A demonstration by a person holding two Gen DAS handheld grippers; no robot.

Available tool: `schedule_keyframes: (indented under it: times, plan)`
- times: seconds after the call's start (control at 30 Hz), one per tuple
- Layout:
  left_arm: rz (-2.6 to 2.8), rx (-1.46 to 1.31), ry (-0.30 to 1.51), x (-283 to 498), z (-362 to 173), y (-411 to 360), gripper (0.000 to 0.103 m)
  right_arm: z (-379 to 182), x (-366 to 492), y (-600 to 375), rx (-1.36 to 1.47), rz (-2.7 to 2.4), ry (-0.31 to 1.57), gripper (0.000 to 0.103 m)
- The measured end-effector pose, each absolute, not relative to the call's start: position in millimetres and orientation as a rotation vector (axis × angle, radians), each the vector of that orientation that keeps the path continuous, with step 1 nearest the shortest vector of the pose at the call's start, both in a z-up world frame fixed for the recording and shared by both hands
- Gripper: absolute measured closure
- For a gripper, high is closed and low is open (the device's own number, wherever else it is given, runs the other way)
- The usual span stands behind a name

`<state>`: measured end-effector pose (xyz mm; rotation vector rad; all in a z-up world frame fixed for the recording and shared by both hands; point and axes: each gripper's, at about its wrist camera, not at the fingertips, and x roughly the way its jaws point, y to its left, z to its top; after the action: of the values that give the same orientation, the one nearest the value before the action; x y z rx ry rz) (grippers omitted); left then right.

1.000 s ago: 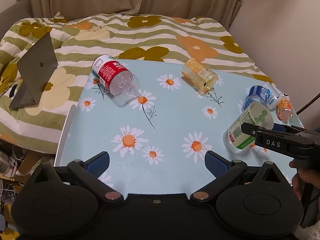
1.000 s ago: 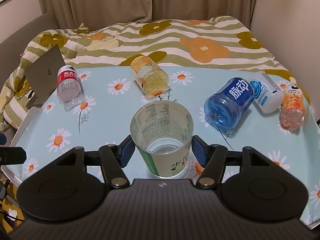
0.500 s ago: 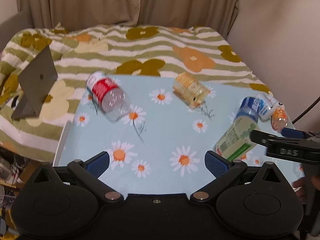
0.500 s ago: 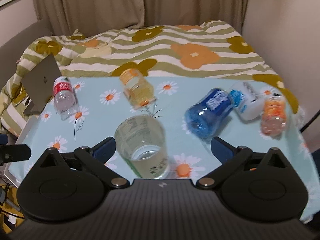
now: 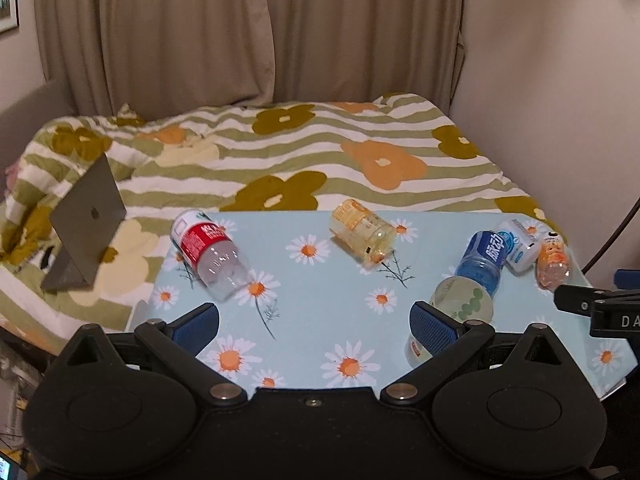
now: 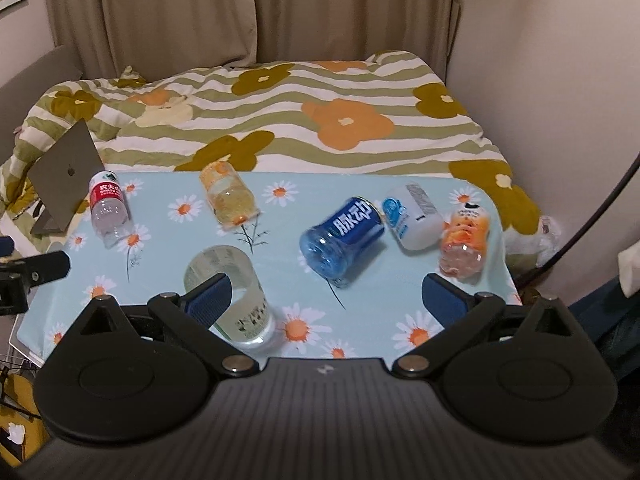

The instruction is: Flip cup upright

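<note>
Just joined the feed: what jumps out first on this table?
Cut bottle-cups lie toppled across the daisy cloth: red cup far left, yellow cup mid-back, blue cup, white cup and orange cup at right. The green cup alone stands upright, near front. Both grippers, left and right, are open.

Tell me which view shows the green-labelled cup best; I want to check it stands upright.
The right wrist view: the cup shows its open rim, wall and base on the table, standing upright, only partly behind the right tool's finger. In the left wrist view the cup is half hidden by the left tool's finger.
</note>
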<state>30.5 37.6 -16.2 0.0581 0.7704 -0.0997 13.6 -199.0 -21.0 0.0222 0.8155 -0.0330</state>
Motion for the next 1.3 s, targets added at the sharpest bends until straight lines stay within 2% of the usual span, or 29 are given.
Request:
schedule_keyframes:
  times: [1.3]
  plan:
    - [-0.088,0.066,0.722,14.9,-11.3,33.9,0.000,-27.7,1.2,-205.0,0.051,-0.037,0.827,0.000]
